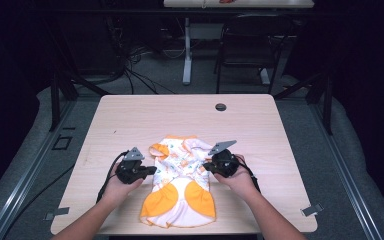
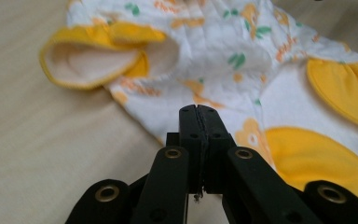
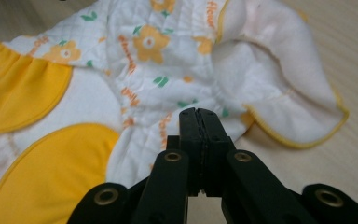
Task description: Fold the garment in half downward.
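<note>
A small white baby garment point(image 1: 180, 175) with orange flower print and yellow patches lies flat on the near half of the wooden table point(image 1: 145, 115). My left gripper point(image 1: 152, 170) sits at its left edge, jaws pointing right, just below a yellow-trimmed sleeve point(image 2: 93, 60). My right gripper point(image 1: 206, 166) sits at the garment's right edge, jaws pointing left. In the left gripper view the jaws point(image 2: 199, 109) are pressed together over the cloth point(image 2: 214, 51) with nothing between them. The right gripper point(image 3: 199, 112) is likewise shut above the printed cloth point(image 3: 168, 79), beside a sleeve point(image 3: 298, 116).
A round cable hole point(image 1: 221, 106) is set in the table's far side. Beyond the table stand a black chair point(image 1: 250, 45) and a white table leg point(image 1: 187, 50), with cables on the floor. Two clips point(image 1: 311, 210) sit at the near corners.
</note>
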Demonstrator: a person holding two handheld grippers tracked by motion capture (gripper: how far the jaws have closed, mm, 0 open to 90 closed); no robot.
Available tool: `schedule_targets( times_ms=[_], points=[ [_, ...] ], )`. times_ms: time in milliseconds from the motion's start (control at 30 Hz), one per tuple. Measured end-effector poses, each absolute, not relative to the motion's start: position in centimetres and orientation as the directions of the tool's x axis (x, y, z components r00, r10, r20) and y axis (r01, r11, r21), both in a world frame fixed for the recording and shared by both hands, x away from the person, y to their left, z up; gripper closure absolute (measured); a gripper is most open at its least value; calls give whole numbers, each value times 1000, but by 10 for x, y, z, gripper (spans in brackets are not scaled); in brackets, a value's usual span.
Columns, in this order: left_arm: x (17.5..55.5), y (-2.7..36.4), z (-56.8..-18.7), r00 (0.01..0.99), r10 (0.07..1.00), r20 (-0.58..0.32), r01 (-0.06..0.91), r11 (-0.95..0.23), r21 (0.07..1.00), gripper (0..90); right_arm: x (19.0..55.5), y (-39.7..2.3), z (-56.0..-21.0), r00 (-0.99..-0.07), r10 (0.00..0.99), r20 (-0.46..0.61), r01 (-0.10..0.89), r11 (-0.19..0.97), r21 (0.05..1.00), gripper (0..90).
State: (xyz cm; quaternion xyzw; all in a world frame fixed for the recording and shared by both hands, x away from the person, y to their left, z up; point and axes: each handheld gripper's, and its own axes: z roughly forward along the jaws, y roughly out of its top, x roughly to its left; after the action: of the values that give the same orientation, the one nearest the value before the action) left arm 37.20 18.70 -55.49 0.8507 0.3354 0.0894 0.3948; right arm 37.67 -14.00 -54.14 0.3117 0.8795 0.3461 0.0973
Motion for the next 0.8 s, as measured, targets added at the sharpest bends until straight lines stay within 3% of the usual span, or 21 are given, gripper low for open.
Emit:
schedule_targets(
  times_ms=[300,800],
  points=[
    [419,166,-536,754,654,-64,474,-474,743,896,420,-123,-531,-776,631,2,469,575,670,892],
    [470,139,-548,716,697,-40,503,-476,722,879,464,-100,-539,-709,703,-54,492,548,676,851]
  ],
)
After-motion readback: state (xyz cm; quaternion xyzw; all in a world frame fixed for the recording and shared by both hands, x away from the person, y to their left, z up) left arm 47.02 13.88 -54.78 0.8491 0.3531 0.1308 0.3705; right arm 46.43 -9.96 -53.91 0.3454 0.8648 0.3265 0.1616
